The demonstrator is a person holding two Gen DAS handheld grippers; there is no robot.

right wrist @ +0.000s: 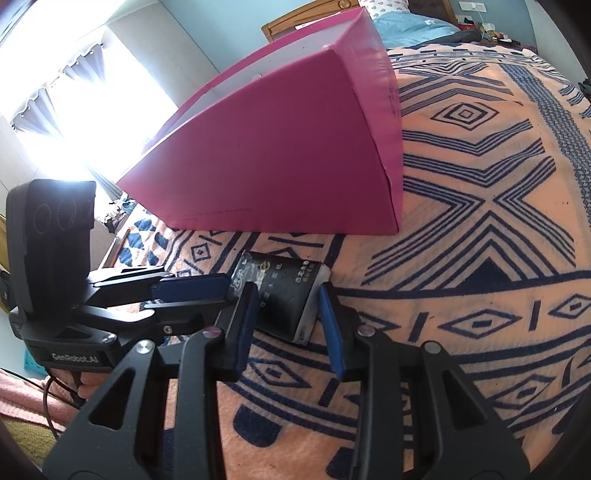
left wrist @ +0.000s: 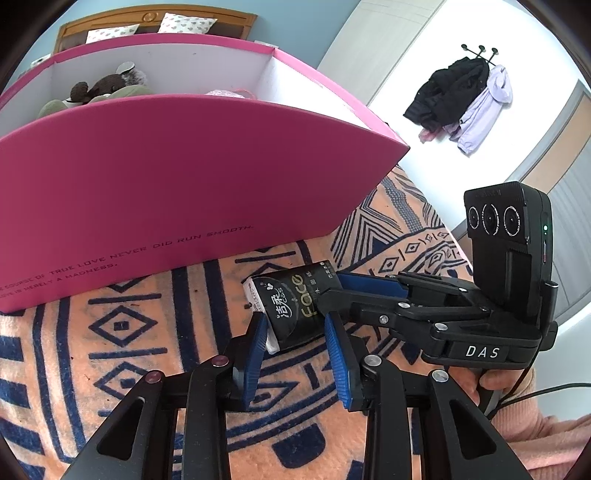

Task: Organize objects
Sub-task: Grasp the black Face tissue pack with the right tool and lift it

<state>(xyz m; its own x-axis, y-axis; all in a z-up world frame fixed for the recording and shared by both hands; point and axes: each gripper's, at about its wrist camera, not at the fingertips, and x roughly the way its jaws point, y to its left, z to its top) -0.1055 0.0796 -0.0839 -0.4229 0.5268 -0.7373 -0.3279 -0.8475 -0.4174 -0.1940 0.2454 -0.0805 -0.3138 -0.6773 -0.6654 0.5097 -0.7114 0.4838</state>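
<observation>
A black tissue pack (left wrist: 295, 306) printed "Face" lies on the orange and blue blanket (left wrist: 129, 325), just in front of the pink box (left wrist: 177, 177). My left gripper (left wrist: 295, 325) is open, its blue pads on either side of the pack's near end. My right gripper (right wrist: 288, 299) is open too, its pads straddling the same pack (right wrist: 288, 295) from the other side. Each gripper shows in the other's view, the right one (left wrist: 332, 295) reaching in from the right and the left one (right wrist: 218, 291) from the left. Neither clearly clamps the pack.
The pink box is open at the top and holds a brown plush toy (left wrist: 99, 88) and other soft items. A wooden headboard (left wrist: 155, 18) with pillows stands behind it. Coats (left wrist: 461, 99) hang on the wall at right. A bright window (right wrist: 92, 110) is at left.
</observation>
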